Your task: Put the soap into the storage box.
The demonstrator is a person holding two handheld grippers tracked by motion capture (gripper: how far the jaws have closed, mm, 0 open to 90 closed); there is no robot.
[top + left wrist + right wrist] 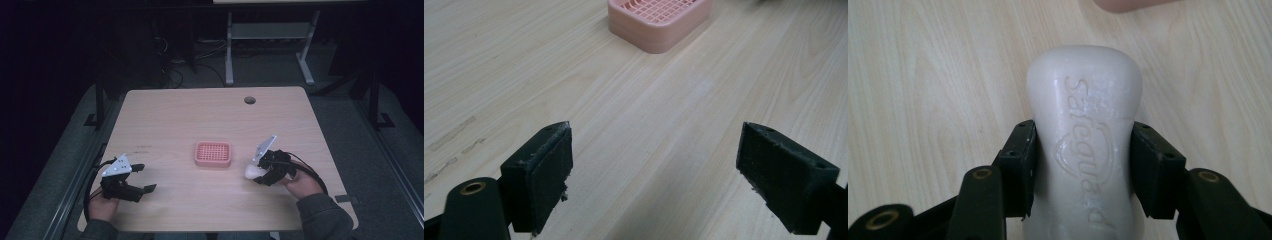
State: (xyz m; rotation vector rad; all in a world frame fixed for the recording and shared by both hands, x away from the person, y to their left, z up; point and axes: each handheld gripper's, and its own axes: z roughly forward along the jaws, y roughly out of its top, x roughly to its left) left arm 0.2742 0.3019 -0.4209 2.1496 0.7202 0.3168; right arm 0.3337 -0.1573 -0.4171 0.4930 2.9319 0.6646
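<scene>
A white bar of soap (1085,125) with embossed lettering sits clamped between the two black jaws of my right gripper (1083,160). From above, the right gripper (257,172) holds the white soap (251,171) just off the table, to the right of a pink soap dish (213,153). The dish has a grid top and shows at the top of the left gripper view as the pink soap dish (659,20). My left gripper (145,177) rests at the table's near left, its jaws wide apart with nothing between them; its pads (544,175) frame bare wood.
The light wooden table (210,115) has a round cable hole (249,100) at the back. Behind it stands another desk's grey frame (230,50) on dark floor. A person's hands (302,186) come in from the near edge.
</scene>
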